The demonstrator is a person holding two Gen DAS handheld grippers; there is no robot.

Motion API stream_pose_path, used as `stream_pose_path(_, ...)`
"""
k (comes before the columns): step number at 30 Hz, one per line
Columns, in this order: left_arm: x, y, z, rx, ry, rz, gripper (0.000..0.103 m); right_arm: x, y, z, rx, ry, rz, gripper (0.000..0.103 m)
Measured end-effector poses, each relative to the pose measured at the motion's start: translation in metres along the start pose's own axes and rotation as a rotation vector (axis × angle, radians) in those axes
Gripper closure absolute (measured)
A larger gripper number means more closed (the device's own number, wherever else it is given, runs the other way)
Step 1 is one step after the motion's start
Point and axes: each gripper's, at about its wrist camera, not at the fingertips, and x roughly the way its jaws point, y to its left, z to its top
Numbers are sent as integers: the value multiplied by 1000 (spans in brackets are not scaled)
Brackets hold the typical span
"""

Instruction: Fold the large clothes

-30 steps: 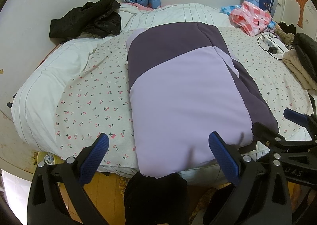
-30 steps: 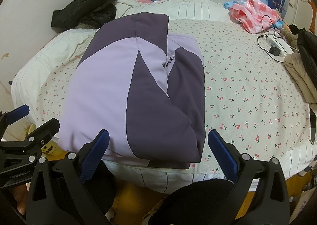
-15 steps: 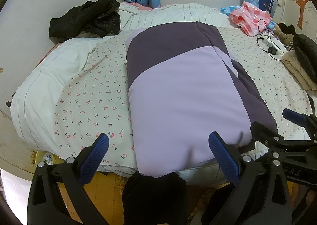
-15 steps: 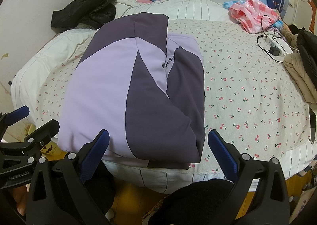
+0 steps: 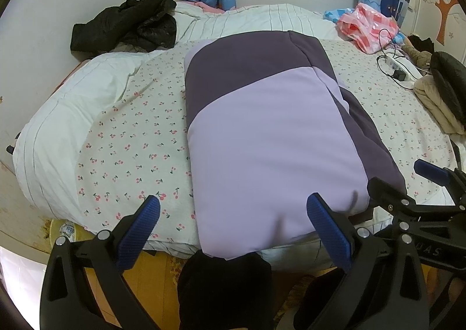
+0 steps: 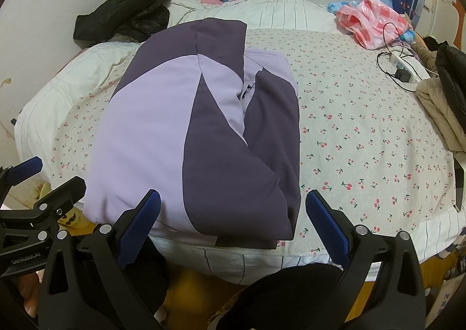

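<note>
Both grippers hang just off the near edge of a bed, jaws spread wide and holding nothing. Seen from its own camera, the left gripper [image 5: 233,231] has its blue pads on either side of the jacket's near end without touching it; the right gripper [image 6: 233,228] sits the same way from its own camera, framing the jacket's near right corner. That jacket [image 6: 198,126], padded, in lilac and dark purple panels, lies folded into a long rectangle on the bed [image 6: 364,132], its near end reaching the mattress edge. Beyond the jacket, a black coat [image 5: 128,24] is heaped by the wall. To the jacket's far right lie a pink bag [image 6: 375,24], a power strip [image 6: 407,66] with its cord, and a beige garment [image 6: 437,108].
</note>
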Motion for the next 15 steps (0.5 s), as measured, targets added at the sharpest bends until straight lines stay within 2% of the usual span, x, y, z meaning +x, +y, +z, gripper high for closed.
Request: stream_pose_path(15, 2, 0, -1, -5, 2, -6, 7, 0, 0, 0, 0, 0, 0, 7)
